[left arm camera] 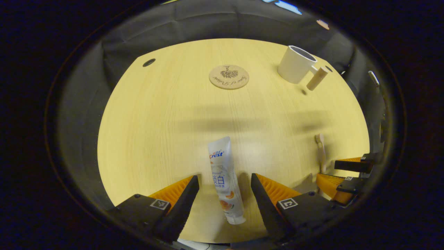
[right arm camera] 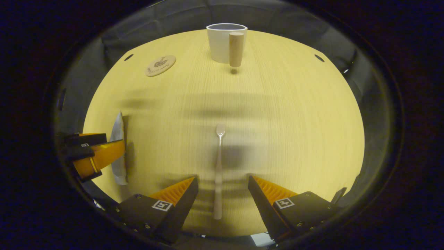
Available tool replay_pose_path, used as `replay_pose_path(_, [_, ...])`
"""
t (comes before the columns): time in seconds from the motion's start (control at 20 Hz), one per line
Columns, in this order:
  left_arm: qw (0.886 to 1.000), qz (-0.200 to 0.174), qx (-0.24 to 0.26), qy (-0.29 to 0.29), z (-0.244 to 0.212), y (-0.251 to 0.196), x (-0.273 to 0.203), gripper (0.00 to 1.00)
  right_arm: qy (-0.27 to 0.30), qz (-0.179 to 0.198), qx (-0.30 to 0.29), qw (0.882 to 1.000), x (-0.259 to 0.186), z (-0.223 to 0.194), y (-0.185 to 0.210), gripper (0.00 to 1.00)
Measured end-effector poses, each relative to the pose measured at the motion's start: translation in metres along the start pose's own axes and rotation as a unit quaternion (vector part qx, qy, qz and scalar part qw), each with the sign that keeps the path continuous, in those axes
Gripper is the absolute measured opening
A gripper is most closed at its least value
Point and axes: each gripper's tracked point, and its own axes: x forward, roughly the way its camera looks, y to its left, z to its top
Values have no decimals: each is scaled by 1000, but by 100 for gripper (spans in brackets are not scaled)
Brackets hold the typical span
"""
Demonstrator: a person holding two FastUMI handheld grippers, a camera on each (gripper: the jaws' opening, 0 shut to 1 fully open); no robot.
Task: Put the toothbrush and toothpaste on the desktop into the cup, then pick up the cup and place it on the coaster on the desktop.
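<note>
Left gripper (left arm camera: 224, 180): fingers spread apart, straddling the toothpaste (left arm camera: 223, 178), which lies flat on the desktop (left arm camera: 156, 121), not pinched. Coaster (left arm camera: 229, 77) sits beyond the toothpaste, well apart; cup (left arm camera: 295, 64) stands upright to the coaster's right, handle outward. Right gripper (right arm camera: 222, 182): fingers likewise apart, the toothbrush (right arm camera: 218, 170) lying between them, bristle end toward the cup, handle toward the camera.

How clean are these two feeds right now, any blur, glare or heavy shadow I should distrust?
Left gripper view: toothpaste sharp, mild glare on the desktop beside it, soft shadow bands across the wood, fisheye bending the table edge. Right gripper view: toothbrush slightly soft, a dark shadow patch beside its handle, cup crisp.
</note>
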Motion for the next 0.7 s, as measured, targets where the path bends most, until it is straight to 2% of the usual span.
replay_pose_path(0.1, [1000,-1,-3,23,-10,-3,3,97,11,4,4,1000,3,-4,0,90])
replay_pose_path(0.15, [1000,-1,-5,30,-14,-3,3,98,16,7,6,1000,4,-4,2,84])
replay_pose_path(0.35, [999,-10,-16,43,-21,-9,10,100,28,-5,-8,1000,8,-5,3,80])
replay_pose_path(0.4, [999,-9,-16,45,-23,-9,11,95,30,-9,-13,999,7,-6,2,80])
replay_pose_path(0.5, [999,2,-8,46,-24,-4,13,90,45,-9,-23,999,6,-12,4,63])
replay_pose_path(0.55, [999,4,-6,45,-24,-3,12,88,50,-7,-30,998,6,-13,5,66])
replay_pose_path(0.6, [999,6,-6,46,-24,-1,12,94,53,-10,-29,998,6,-14,5,66])
replay_pose_path(0.65, [999,7,-3,48,-24,0,12,80,60,-10,-27,998,6,-16,6,43])
replay_pose_path(0.7, [999,9,-1,47,-23,2,12,78,63,-9,-34,997,6,-16,6,42])
